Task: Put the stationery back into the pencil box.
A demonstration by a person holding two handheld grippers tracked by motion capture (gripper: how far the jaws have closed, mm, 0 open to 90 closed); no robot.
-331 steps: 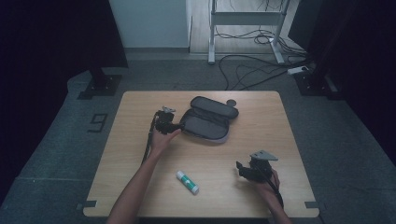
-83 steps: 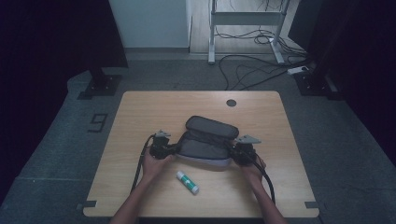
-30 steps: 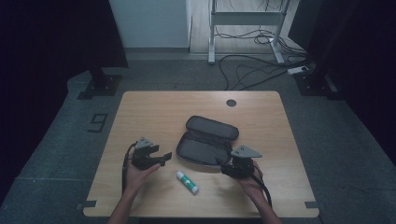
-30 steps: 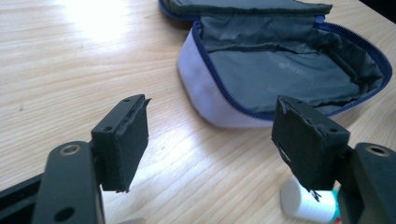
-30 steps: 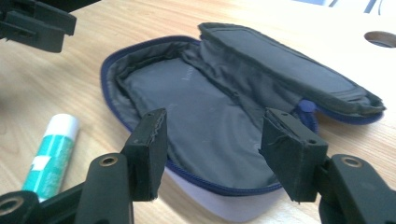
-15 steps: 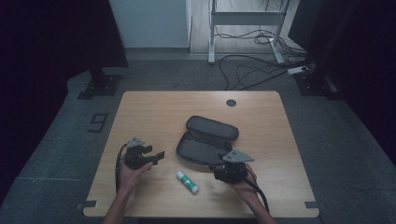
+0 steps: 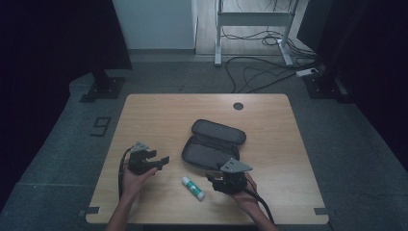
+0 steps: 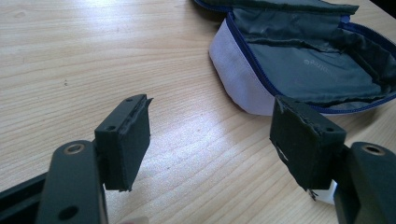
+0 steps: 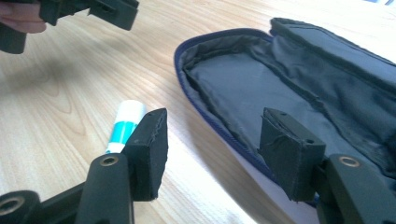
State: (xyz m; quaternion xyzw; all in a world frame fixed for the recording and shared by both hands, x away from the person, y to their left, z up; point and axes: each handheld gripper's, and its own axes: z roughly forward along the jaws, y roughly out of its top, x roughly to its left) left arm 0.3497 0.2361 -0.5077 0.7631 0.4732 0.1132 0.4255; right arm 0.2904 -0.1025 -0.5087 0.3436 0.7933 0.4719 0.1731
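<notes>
The left gripper [image 7: 161, 160] is being held low over the near-left part of the wooden table [image 7: 159, 115], its jaws standing wide apart with bare tabletop showing between them; in the left gripper view [image 8: 212, 135] nothing is being gripped, and the near end of the open pencil case [image 8: 299, 60] is lying just beyond the gap, towards its right jaw. The right gripper [image 7: 211, 179] is being held near the front edge of the table, right of centre, its jaws likewise spread and gripping nothing; in the right gripper view [image 9: 215, 140] the blue-zipped rim of the pencil case [image 9: 261, 88] is being framed between the jaws, and the glue stick [image 9: 123, 126] is being partly hidden behind its left jaw. Each tool is being held by a hand, the left hand [image 7: 137, 175] and the right hand [image 7: 248, 192], with the forearms entering from the bottom of the high view. The glue stick [image 7: 193, 187], white with a teal band, is lying flat on the table between the two grippers, just left of the right one. The pencil case [image 7: 211, 147] is lying unzipped and opened out behind it, near the table's middle, its dark lining being shown. A round cable hole [image 7: 238, 106] is being seen near the far edge
</notes>
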